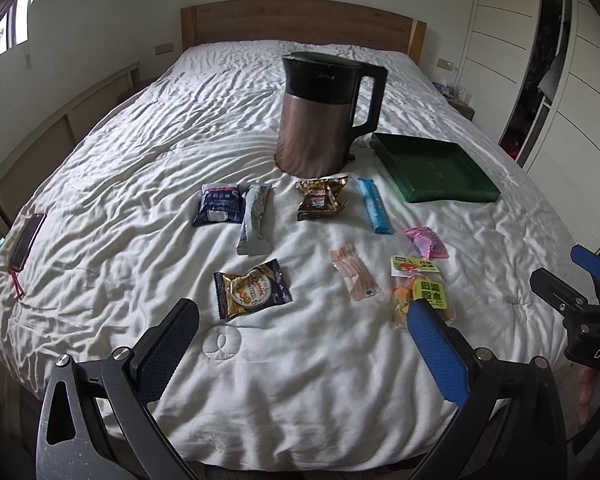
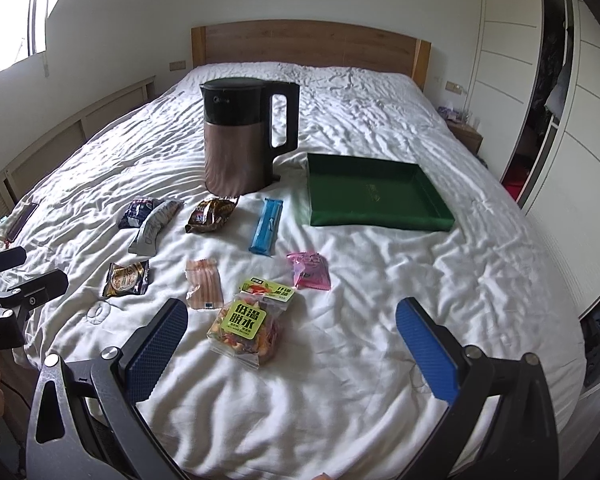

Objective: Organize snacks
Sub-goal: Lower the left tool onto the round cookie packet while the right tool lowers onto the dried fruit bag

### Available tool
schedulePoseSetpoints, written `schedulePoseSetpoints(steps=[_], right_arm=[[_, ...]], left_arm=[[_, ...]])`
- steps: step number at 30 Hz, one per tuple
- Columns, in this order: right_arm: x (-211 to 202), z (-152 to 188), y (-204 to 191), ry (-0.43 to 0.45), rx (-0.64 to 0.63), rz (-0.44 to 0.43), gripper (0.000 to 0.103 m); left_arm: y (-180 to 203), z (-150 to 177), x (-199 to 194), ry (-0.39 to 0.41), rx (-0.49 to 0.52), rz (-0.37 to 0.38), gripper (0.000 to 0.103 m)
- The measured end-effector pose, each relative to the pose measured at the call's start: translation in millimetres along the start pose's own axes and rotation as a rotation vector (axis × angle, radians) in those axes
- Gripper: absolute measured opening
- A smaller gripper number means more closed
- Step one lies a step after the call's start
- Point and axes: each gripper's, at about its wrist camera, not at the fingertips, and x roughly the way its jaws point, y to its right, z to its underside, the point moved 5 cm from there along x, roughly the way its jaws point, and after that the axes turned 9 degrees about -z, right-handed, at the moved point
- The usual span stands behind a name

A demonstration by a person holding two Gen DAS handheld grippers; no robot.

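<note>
Likely light, crinkly, slippery: dried-fruit bag (image 2: 247,326) lies just ahead of right gripper (image 2: 292,336), spread wide and empty (left gripper (image 1: 300,336) likewise); pinch its flat header.

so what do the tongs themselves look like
Both match: the left tongs and right tongs have black angular frames with silver pivot bolts and flat fingers faced with blue textured pads. White lettering "DAS" marks the right one's body, seen from the left wrist camera.
</note>
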Motion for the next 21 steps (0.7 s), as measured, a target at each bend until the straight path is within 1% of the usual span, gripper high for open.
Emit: schedulePoseSetpoints(steps=[8,13,17,21], right_arm=[[39.2,3.6,-11.0,-0.069,0.003,-0.038,0.103],[64.7,6.3,-19.9,-0.105,-0.006,-0.043,0.103],[87.9,10.1,-25.3,-0.149,-0.005,-0.044,0.103],[110.3,17.0,-25.4,-0.199,0.021,-0.043,0.103]], left_arm=[[-28.8,5.8,35.0,-0.062,-0.033,-0.059,0.102],[-43.1,5.7,55.7,-0.082,-0.045,-0.092,0.102],[-48.7,3.5,75.2,-0.099,-0.045,-0.101,0.102],[-45.2,-0.2,99.0,-0.116,-0.034,-0.097,0.102]])
